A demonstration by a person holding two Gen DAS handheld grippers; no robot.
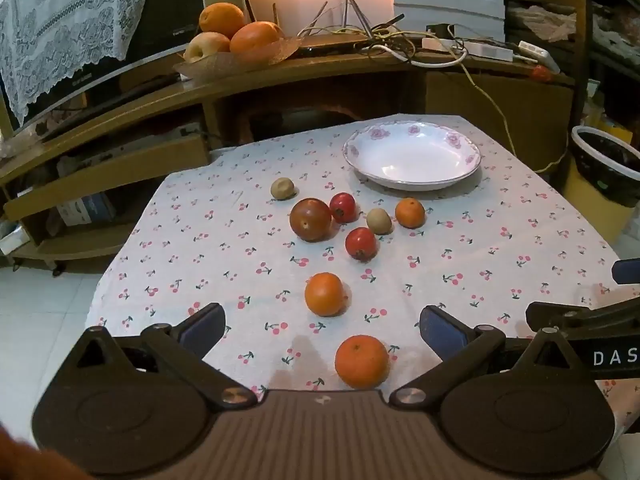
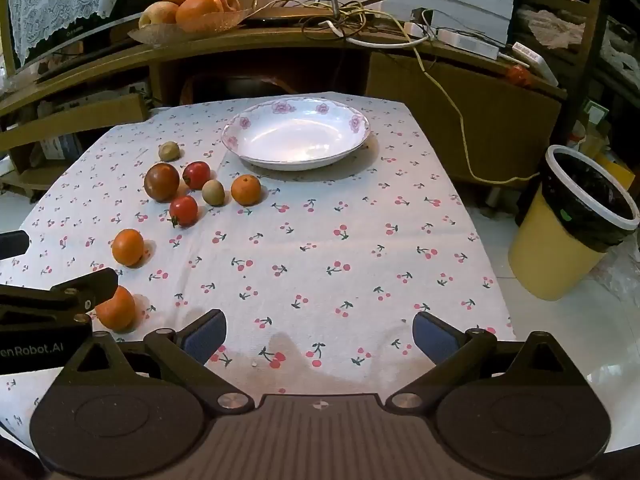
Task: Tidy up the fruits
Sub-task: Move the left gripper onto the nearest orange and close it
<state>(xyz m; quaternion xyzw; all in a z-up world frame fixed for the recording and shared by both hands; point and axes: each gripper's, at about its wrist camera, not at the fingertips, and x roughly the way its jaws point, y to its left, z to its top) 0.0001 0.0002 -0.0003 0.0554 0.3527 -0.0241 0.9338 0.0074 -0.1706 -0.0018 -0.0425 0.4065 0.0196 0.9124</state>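
On the cherry-print tablecloth point(image 1: 480, 264) stands a white flowered plate point(image 1: 412, 156) point(image 2: 296, 134) with nothing in it. Loose fruit lies left of it: three tangerines point(image 1: 362, 361) point(image 1: 325, 294) point(image 1: 410, 212), two red tomatoes point(image 1: 343, 207) point(image 1: 361, 243), a dark brownish tomato point(image 1: 311, 219) and two small tan fruits point(image 1: 283, 188) point(image 1: 379, 221). My left gripper point(image 1: 322, 326) is open above the near table edge, the nearest tangerine low between its fingers, untouched. My right gripper point(image 2: 320, 326) is open over bare cloth, to the right of the fruit.
A wooden shelf behind the table carries a glass dish of oranges and apples point(image 1: 240, 52) and tangled cables point(image 1: 400, 40). A yellow bin with a black liner point(image 2: 576, 224) stands on the floor right of the table. White floor tiles lie left of the table point(image 1: 40, 312).
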